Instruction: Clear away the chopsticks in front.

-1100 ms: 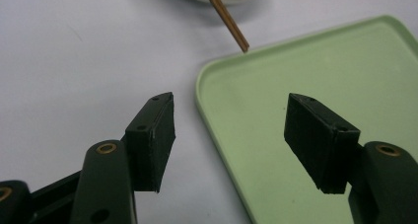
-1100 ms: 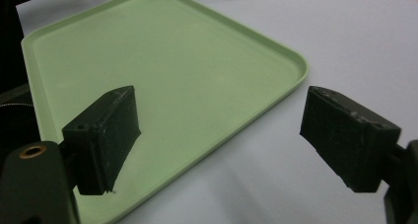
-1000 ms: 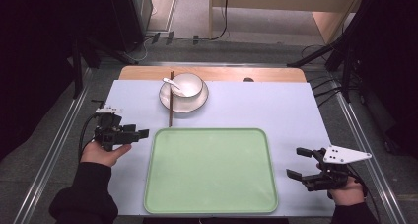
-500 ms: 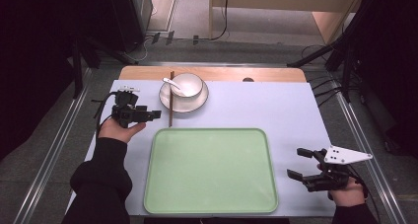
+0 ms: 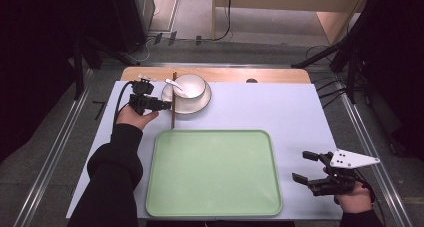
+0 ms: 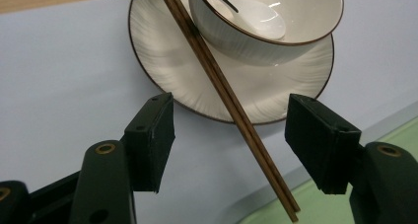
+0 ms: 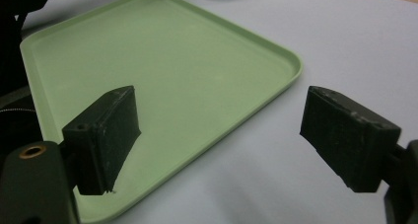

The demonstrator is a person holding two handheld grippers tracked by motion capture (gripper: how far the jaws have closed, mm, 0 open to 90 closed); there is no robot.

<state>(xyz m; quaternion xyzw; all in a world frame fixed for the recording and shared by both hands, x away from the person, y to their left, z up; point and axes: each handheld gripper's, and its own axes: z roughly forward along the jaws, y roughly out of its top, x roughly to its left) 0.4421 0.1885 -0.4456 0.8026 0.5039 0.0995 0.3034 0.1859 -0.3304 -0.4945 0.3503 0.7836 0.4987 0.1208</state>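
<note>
A pair of dark wooden chopsticks (image 5: 173, 105) leans on the left rim of a white plate (image 5: 202, 105) at the back of the table. On the plate stands a white bowl (image 5: 192, 89) with a white spoon (image 5: 176, 86) in it. My left gripper (image 5: 163, 105) hovers just left of the chopsticks. In the left gripper view its jaws stand open (image 6: 230, 131) on either side of the chopsticks (image 6: 231, 99), with neither pad touching them. My right gripper (image 5: 304, 167) rests open near the front right, beside the green tray (image 5: 215, 173), with nothing between its pads (image 7: 217, 130).
The green tray (image 7: 162, 81) takes up the table's front middle. A pale blue mat (image 5: 280, 112) covers the tabletop, with a wooden strip (image 5: 225, 74) along its back edge. A metal rail (image 5: 365, 137) runs along the right side of the table.
My left hand has travelled from the table's left edge towards the back and right, up to the chopsticks and plate. The right gripper has stayed where it was.
</note>
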